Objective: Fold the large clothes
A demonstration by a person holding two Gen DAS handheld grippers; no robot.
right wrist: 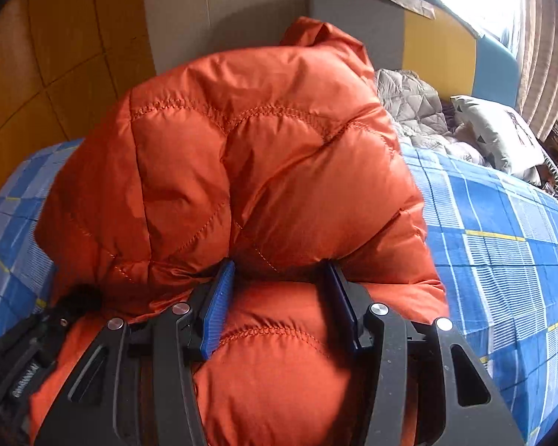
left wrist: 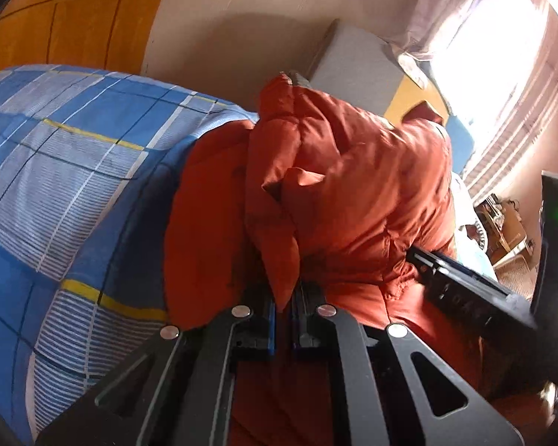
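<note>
Bed: blue checked cover [right wrist: 502, 245] under my orange padded jacket [right wrist: 264, 156], bunched in a heap.
Left gripper [left wrist: 284, 312]: pinched on a thin jacket fold.
Right gripper [right wrist: 279, 297]: I judge it clamped on a thick puffy roll.
Risk: slick fabric may slip from either grip, and the heap slump.
Hidden: sleeves, hem.

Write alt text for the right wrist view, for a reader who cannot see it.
The right gripper clamps a thick, puffy fold of an orange quilted jacket between its blue pads, the jacket bulging over a bed with a blue plaid cover. A pillow and grey quilted bedding lie behind, near a bright window.
</note>
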